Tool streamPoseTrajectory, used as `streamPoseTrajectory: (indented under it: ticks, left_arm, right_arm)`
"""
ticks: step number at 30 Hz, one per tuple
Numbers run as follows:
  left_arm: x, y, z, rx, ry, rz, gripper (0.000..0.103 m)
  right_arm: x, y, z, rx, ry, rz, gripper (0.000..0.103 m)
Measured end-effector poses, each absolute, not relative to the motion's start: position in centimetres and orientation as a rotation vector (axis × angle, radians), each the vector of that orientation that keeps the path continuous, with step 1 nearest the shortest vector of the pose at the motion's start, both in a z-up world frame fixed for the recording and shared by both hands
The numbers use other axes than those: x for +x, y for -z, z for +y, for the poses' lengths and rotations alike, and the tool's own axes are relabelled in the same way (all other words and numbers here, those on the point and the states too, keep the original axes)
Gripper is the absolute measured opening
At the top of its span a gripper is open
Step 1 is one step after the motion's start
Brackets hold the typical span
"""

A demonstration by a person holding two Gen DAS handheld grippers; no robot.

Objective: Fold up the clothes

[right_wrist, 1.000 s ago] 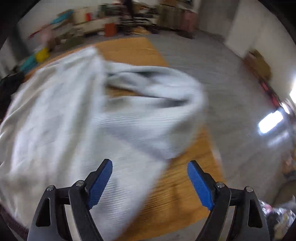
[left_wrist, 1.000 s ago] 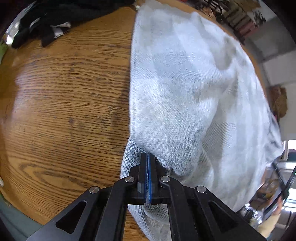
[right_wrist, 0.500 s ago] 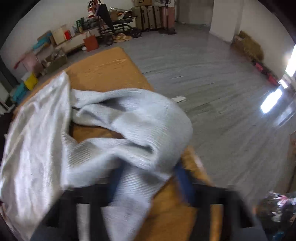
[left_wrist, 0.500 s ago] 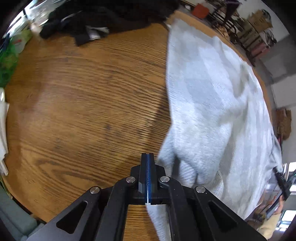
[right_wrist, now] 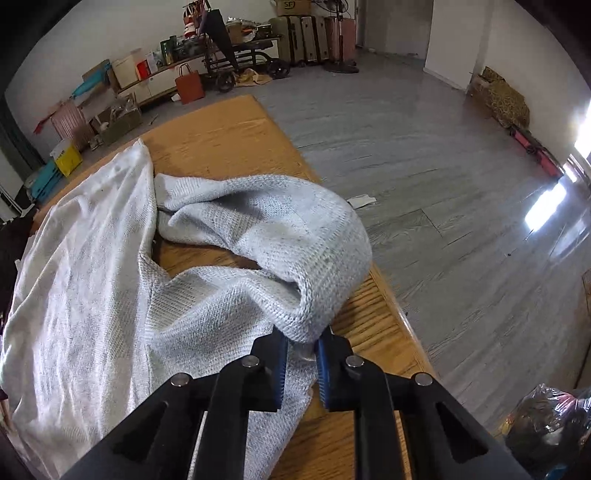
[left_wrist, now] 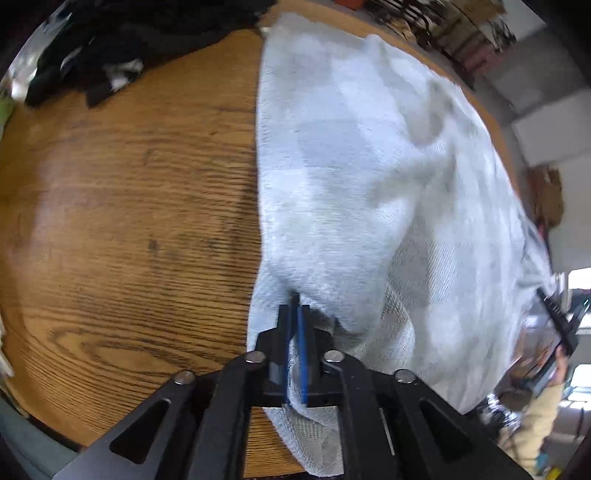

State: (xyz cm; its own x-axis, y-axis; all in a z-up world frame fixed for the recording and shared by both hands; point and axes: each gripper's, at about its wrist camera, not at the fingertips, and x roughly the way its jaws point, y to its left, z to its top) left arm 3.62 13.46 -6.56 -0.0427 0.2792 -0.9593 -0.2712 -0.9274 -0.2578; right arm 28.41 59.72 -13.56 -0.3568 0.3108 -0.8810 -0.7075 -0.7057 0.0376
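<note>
A pale grey knitted sweater (left_wrist: 369, 177) lies spread over the right half of a wooden table (left_wrist: 129, 221). My left gripper (left_wrist: 295, 314) is shut on a fold of the sweater at its near left edge. In the right wrist view the sweater (right_wrist: 92, 277) covers the left of the table (right_wrist: 229, 136), and one sleeve (right_wrist: 288, 236) loops back over it. My right gripper (right_wrist: 301, 343) is shut on the end of that sleeve, near the table's right edge.
A heap of dark clothes (left_wrist: 122, 40) lies at the table's far left corner. Beyond the table's right edge is grey floor (right_wrist: 424, 166). Boxes, bags and suitcases (right_wrist: 306, 33) line the far wall. A dark bag (right_wrist: 550, 424) sits on the floor at lower right.
My right gripper was open above the sweater a second ago; it has come down and closed on the sleeve end. My left gripper stays shut on the sweater's edge and has shifted slightly.
</note>
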Motion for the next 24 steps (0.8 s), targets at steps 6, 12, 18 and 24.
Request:
streamPoseTrajectory:
  ticks: [6,12,18,24]
  left_arm:
    - [4.1,6.0,16.0,-1.906,-2.093,0.260,0.064]
    - [1.9,6.5,17.6,-1.961,-2.075,0.285,0.065]
    - [-1.8,7.8,18.5,-1.998,-2.042,0.279,0.064]
    - [-1.8,7.9,19.0,-2.030,-2.027,0.219,0.028]
  right_arm:
    - [28.9,14.2,60.1,-1.245,-2.085,0.561,0.019]
    - [29.0,15.0,60.3,-1.249,-2.079,0.591,0.021]
    - [29.7,15.1,60.6,-1.244,-2.083,0.612,0.024]
    - [30.1,15.1,60.7,-1.241,-2.090,0.626,0.025]
